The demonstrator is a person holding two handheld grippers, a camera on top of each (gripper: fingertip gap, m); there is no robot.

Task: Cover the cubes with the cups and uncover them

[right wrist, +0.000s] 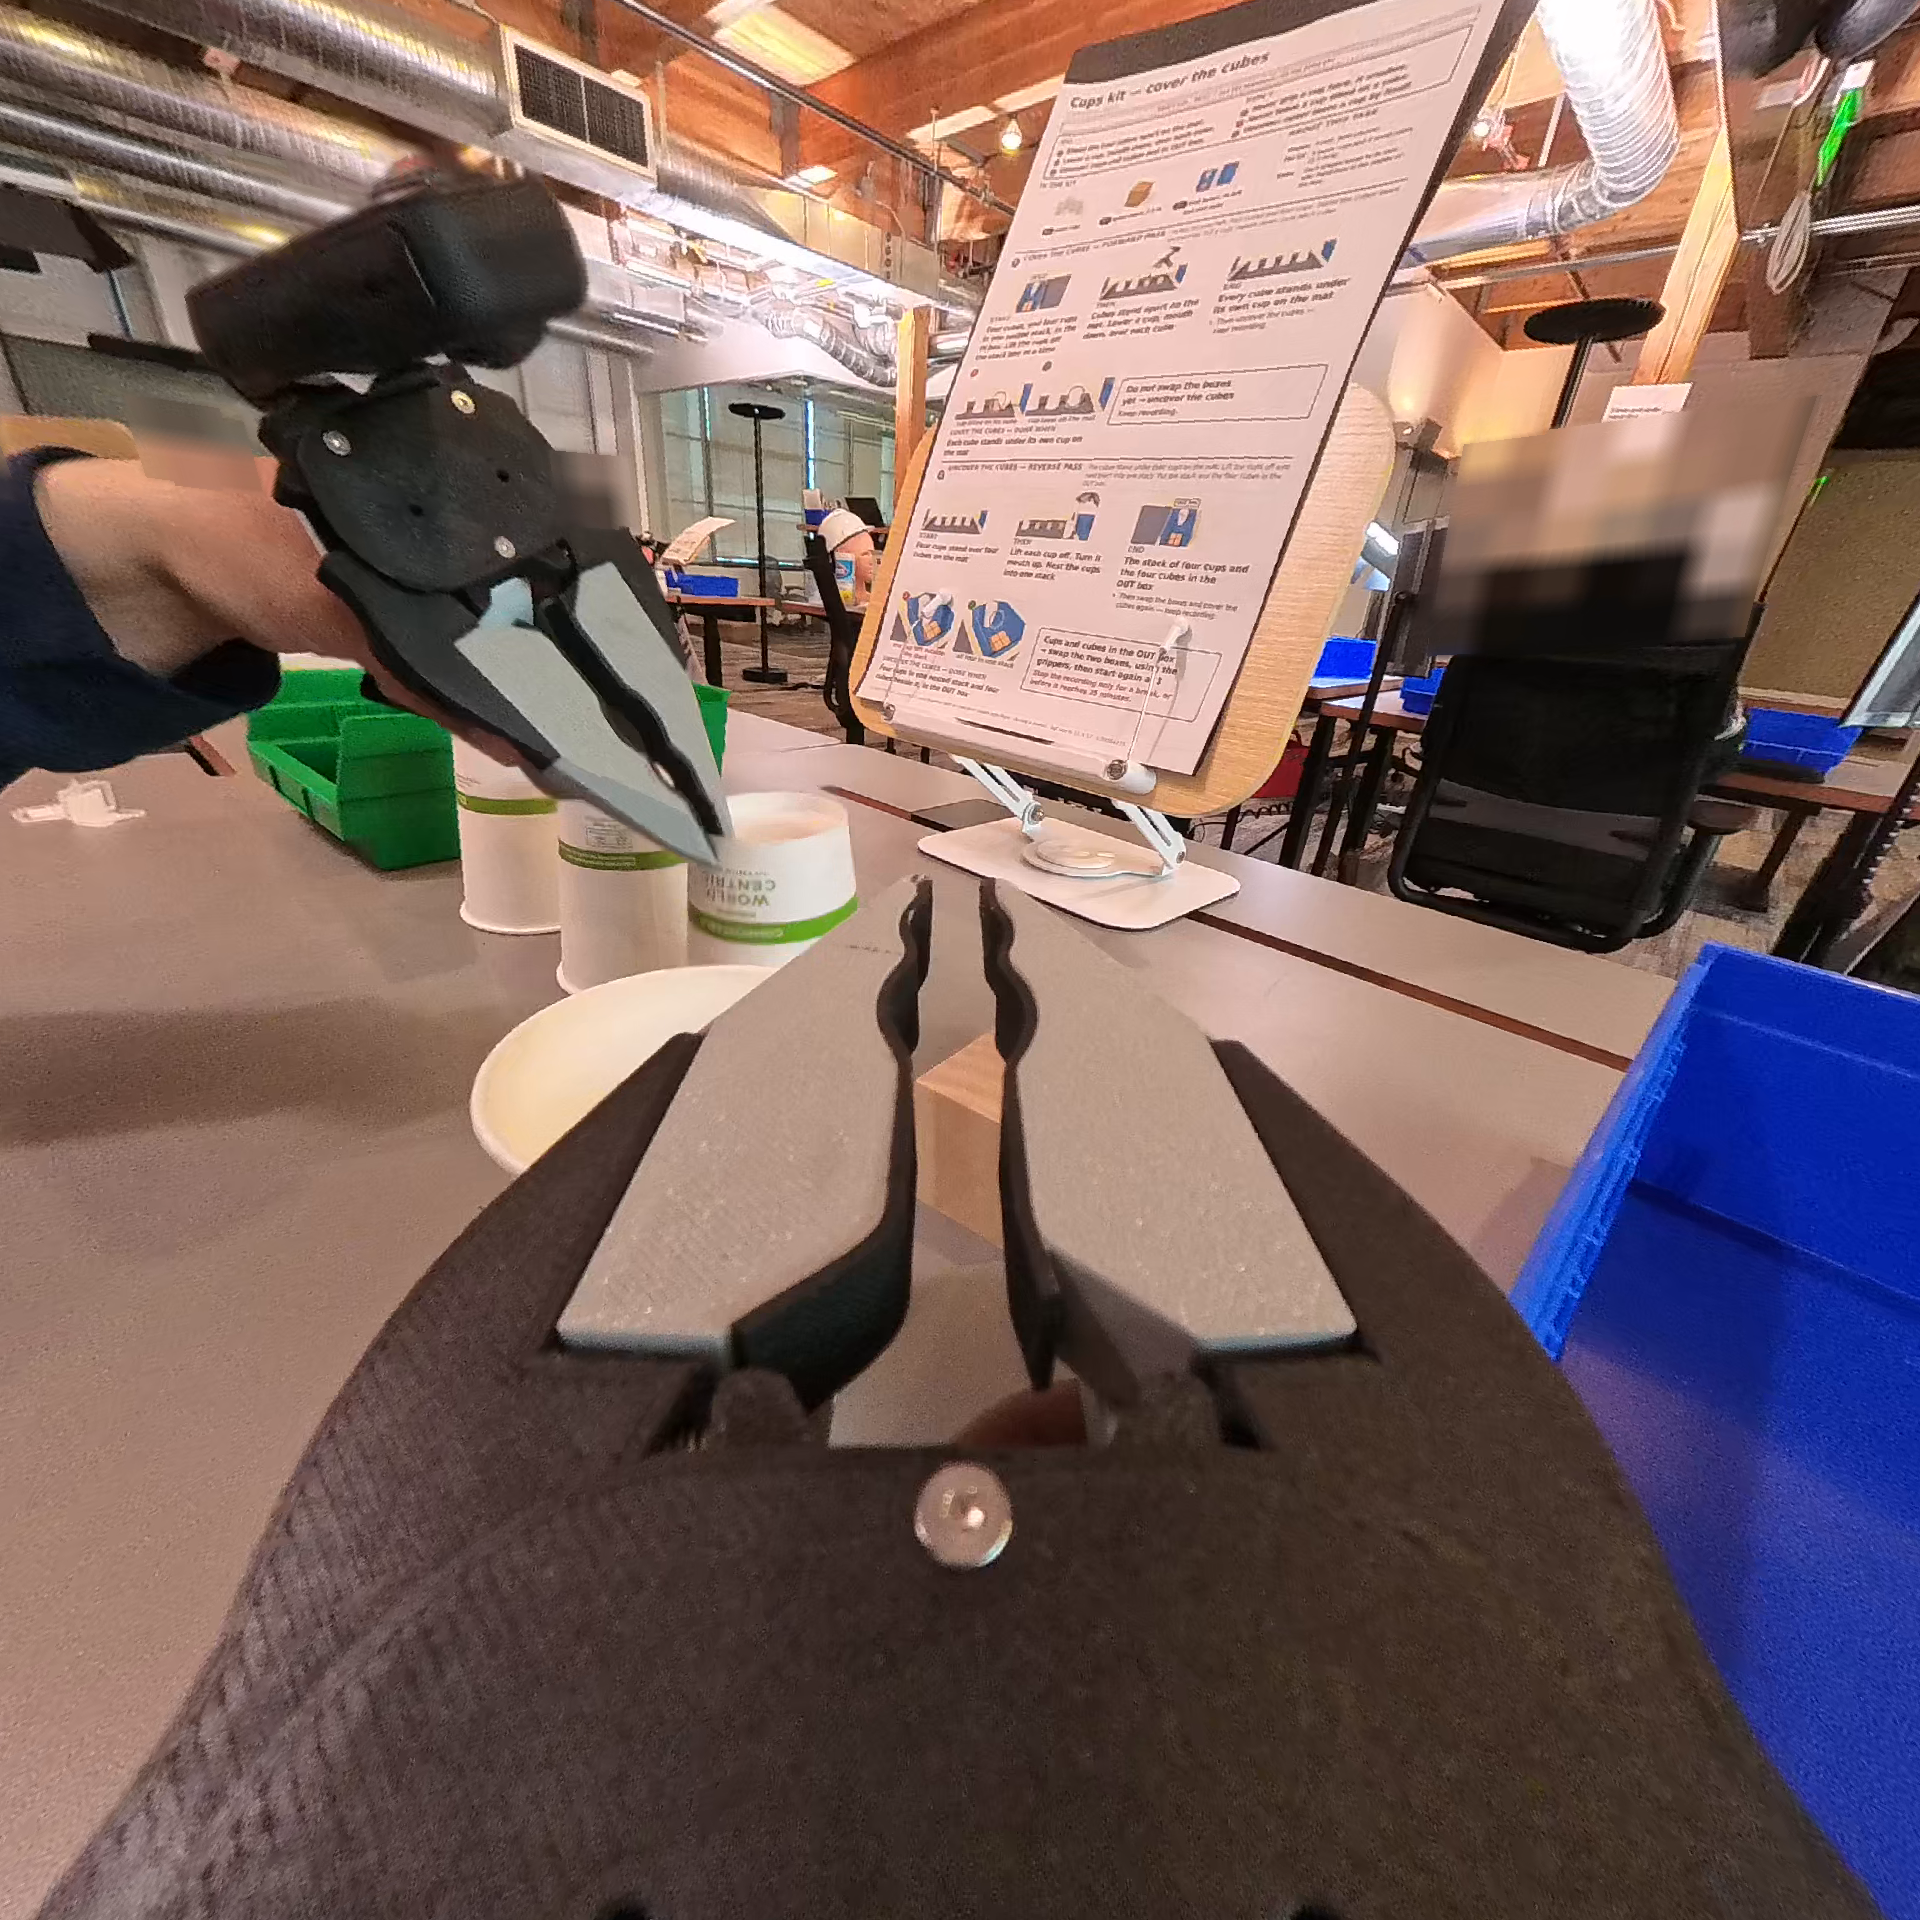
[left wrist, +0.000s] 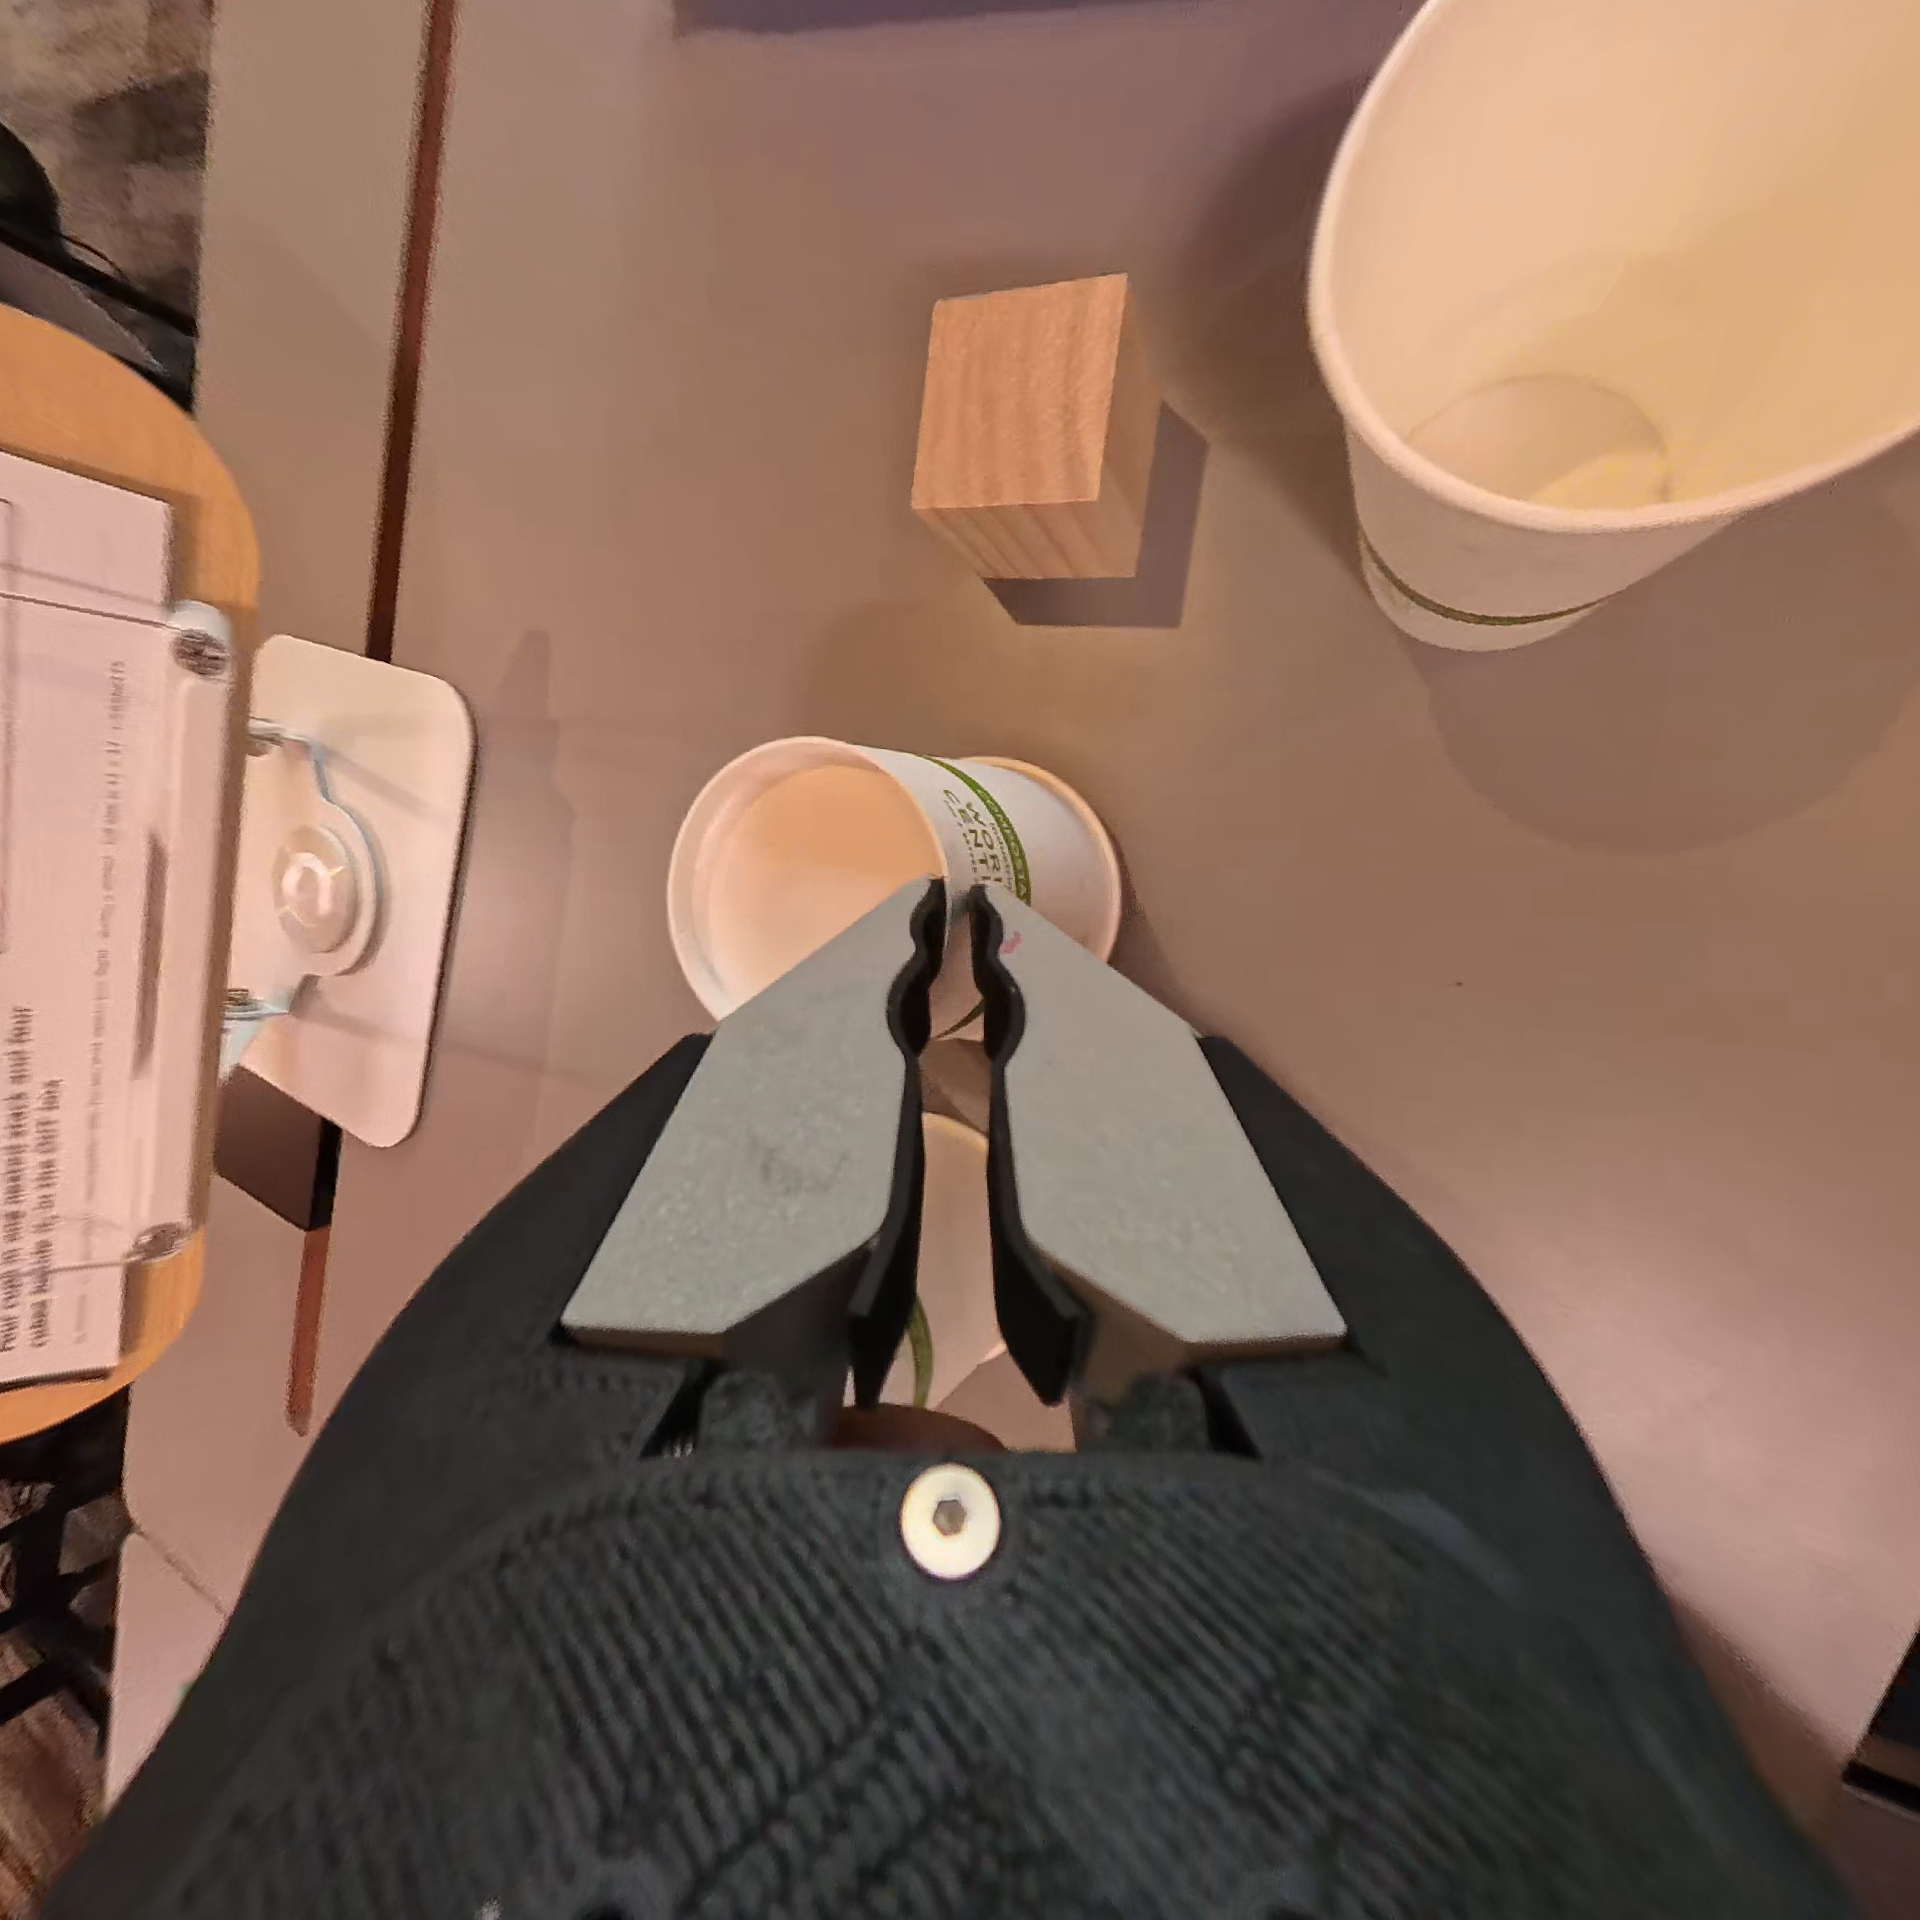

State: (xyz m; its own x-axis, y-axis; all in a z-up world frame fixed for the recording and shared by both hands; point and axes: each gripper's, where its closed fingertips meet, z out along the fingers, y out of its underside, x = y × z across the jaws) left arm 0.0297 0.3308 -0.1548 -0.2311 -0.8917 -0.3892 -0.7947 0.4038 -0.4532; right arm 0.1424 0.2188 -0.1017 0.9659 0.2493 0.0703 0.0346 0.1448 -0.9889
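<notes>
On the grey desk [left wrist: 1558, 1143], the left gripper [left wrist: 958, 894] had its fingers clamped on the base rim of an upturned white paper cup [left wrist: 821, 852]. The right gripper [right wrist: 951, 894] hovered with fingers slightly apart and empty above a bare wooden cube [left wrist: 1023, 410]. A thin rim pinch risked the cup slipping or buckling when lifted.

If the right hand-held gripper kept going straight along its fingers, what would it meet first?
Probably the wooden cube, seen through the slot between the right hand-held gripper fingers, though depth is unclear; past the tips lies bare table.
</notes>
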